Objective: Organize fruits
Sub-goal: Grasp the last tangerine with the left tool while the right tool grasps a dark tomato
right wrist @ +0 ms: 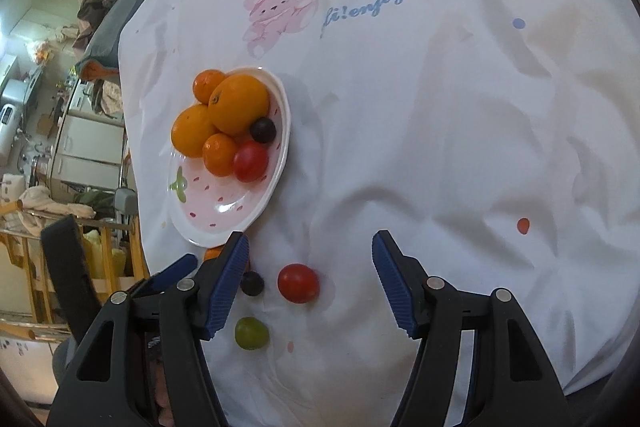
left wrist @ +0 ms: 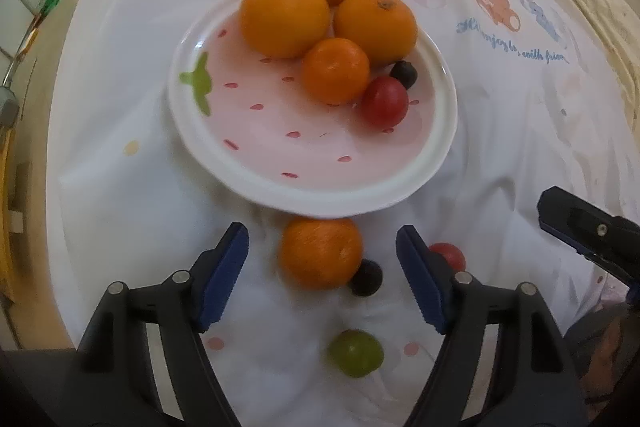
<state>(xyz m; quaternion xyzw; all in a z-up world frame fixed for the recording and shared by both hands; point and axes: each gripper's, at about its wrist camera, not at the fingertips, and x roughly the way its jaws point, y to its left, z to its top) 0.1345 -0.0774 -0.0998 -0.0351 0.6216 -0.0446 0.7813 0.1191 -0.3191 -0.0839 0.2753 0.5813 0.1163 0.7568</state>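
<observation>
From the left wrist cam I see the left gripper (left wrist: 322,271) parted abt halfway w/ nothing pinched. The loose orange (left wrist: 320,253) sits btwn the blue pads (left wrist: 224,275) but clear of both, gaps either side. No earlier pic, so I only report the pose. The orange lies on the cloth (left wrist: 120,67) just below the near rim of the strawberry plate (left wrist: 312,203), almost touching it. It's round, so no long axis to line up w/; centring is what counts, and it looks slightly left of centre in the jaws. A dark grape (left wrist: 366,277) touches its right lower side, so I judge the right pad could nudge or trap the grape on closing.

Moving right, the red tomato (right wrist: 299,283) lies ahead of the right gripper (right wrist: 310,279), btwn its fingers and left of centre; that gripper is also abt half open and empty. A green grape (right wrist: 251,333) sits nearer, by its left finger.

Left hand is nearer the orange, so my call is left takes it, then a short carry fwd to the plate, where four oranges already sit.
</observation>
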